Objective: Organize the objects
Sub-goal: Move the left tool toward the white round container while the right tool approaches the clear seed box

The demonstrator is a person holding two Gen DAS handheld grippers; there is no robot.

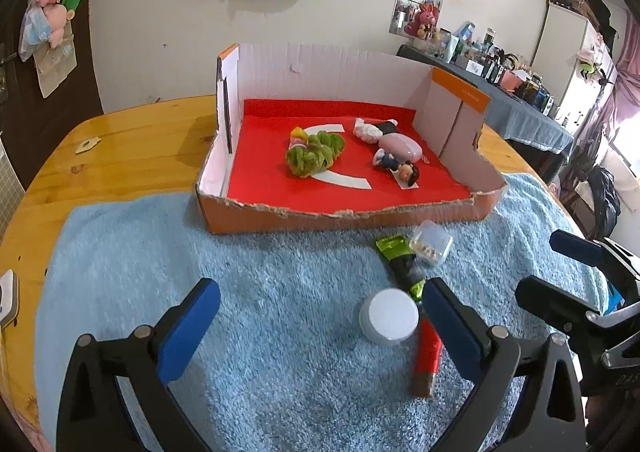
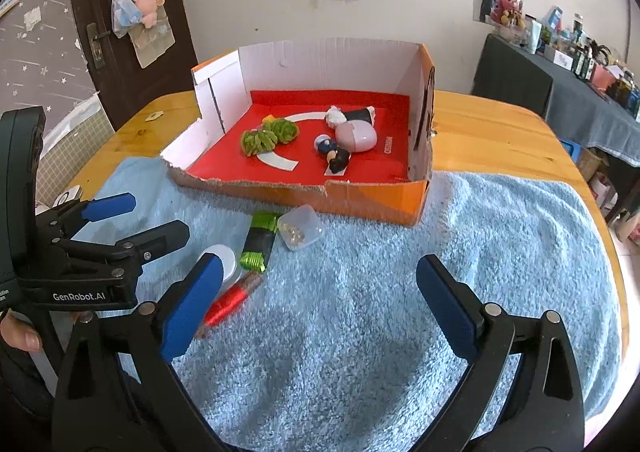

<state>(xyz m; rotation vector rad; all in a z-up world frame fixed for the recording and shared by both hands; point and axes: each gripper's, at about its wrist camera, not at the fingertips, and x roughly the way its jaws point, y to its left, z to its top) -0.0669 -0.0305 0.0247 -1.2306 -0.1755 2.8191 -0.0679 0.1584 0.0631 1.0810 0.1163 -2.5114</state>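
Note:
An orange cardboard box (image 1: pixel 280 220) (image 2: pixel 376 204) with a red floor holds a green scrunchie (image 1: pixel 314 154) (image 2: pixel 268 137), a pink case (image 1: pixel 400 146) (image 2: pixel 356 137) and a small doll (image 1: pixel 402 170) (image 2: pixel 338 158). On the blue towel (image 1: pixel 280 312) (image 2: pixel 380 292) in front lie a white round jar (image 1: pixel 390 316) (image 2: pixel 224 258), a red thread spool (image 1: pixel 428 352) (image 2: pixel 230 302), a green-black tube (image 1: pixel 402 260) (image 2: pixel 260 240) and a clear bead box (image 1: pixel 430 244) (image 2: pixel 302 228). My left gripper (image 1: pixel 320 324) is open, the jar between its fingers. My right gripper (image 2: pixel 320 306) is open and empty over the towel.
The towel lies on a round wooden table (image 1: pixel 120 148) (image 2: pixel 500 132). A small wooden tag (image 1: pixel 86 145) lies at the table's far left. A dark side table (image 1: pixel 520 112) with many bottles stands at the right. A brown door (image 2: pixel 120 12) is at the left.

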